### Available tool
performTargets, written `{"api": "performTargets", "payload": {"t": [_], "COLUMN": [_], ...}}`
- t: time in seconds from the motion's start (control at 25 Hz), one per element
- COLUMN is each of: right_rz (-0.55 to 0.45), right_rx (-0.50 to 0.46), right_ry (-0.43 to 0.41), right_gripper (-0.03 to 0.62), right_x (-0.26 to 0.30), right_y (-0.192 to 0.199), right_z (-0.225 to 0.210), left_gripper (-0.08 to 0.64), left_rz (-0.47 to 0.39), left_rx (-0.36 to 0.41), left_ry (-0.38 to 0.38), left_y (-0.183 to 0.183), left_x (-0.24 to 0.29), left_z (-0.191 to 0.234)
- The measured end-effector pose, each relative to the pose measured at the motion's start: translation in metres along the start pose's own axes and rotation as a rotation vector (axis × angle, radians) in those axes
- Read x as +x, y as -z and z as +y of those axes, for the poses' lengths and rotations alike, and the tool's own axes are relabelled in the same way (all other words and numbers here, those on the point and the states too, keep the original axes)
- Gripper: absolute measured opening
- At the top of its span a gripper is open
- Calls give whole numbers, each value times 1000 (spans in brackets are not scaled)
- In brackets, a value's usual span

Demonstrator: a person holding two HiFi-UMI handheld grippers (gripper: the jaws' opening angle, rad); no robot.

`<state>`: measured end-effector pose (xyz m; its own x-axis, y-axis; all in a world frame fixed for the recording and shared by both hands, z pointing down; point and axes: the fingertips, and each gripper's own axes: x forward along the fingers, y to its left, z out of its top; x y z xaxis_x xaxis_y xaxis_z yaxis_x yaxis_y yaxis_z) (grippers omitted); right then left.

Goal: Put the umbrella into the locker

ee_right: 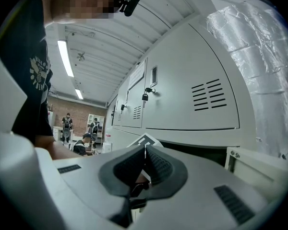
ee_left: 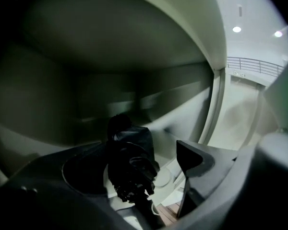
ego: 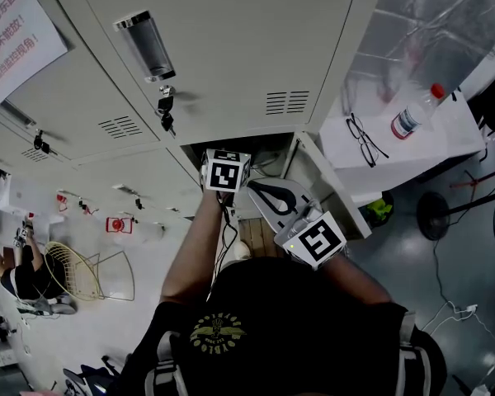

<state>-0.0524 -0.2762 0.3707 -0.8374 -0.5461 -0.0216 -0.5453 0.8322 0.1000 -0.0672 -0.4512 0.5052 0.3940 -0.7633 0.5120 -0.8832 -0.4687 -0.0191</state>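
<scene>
The person's black-shirted torso [ego: 272, 328] fills the foreground of the head view, facing the locker [ego: 231, 73]. The left gripper [ee_left: 141, 157] is inside the open lower compartment, and from above only its marker cube [ego: 225, 172] shows.

Its fingers [ee_left: 194, 159] are spread. The black folded umbrella [ee_left: 129, 164] sits between them, close against the left-hand finger and clear of the right-hand one. Pale compartment floor [ee_left: 170, 176] is visible in that gap.

The umbrella's long axis runs roughly along the fingers, pointing into the depth of the compartment. Whether it rests fully on the floor cannot be confirmed in the dark interior.

The right gripper [ee_right: 145, 163] is outside, beside the open door [ego: 334, 188], its fingers pressed together on nothing.

Assessment: the umbrella appears placed. The left gripper is the only one engaged. A withdrawal straight back along the umbrella's axis should avoid dragging it out.
</scene>
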Motion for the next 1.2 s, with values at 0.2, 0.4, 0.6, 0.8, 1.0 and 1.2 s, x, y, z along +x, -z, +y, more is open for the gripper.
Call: {"api": "performTargets", "payload": {"t": [0.2,0.4,0.6,0.8,1.0,1.2], "right_rz": [-5,-8,-14,-22,-19,10], "right_rx": [-6,-1,0,4,22,37], "right_ry": [-13,-18,-30,-64,-88,-89], "right_gripper": [31,31,31,31,31,31], "right_x": [-6,-15,-26,-33,-40,-49], "right_y": [-2,-4,-4,-6,-3,3], "right_z": [3,6,9,20,28,28], "left_gripper": [425,425,425,425,425,423], "left_rz": [-1,11,-7,-12,2,-20], "left_rx": [-19,-28,-39,-58,-95,-125], "left_ry": [10,1,-28,-52,-83,-115], "left_y": [3,10,14,29,56,76], "left_x": [-12,-25,-48,-73,-88,-101], "left_z": [-6,-10,-14,-22,-23,-27]}}
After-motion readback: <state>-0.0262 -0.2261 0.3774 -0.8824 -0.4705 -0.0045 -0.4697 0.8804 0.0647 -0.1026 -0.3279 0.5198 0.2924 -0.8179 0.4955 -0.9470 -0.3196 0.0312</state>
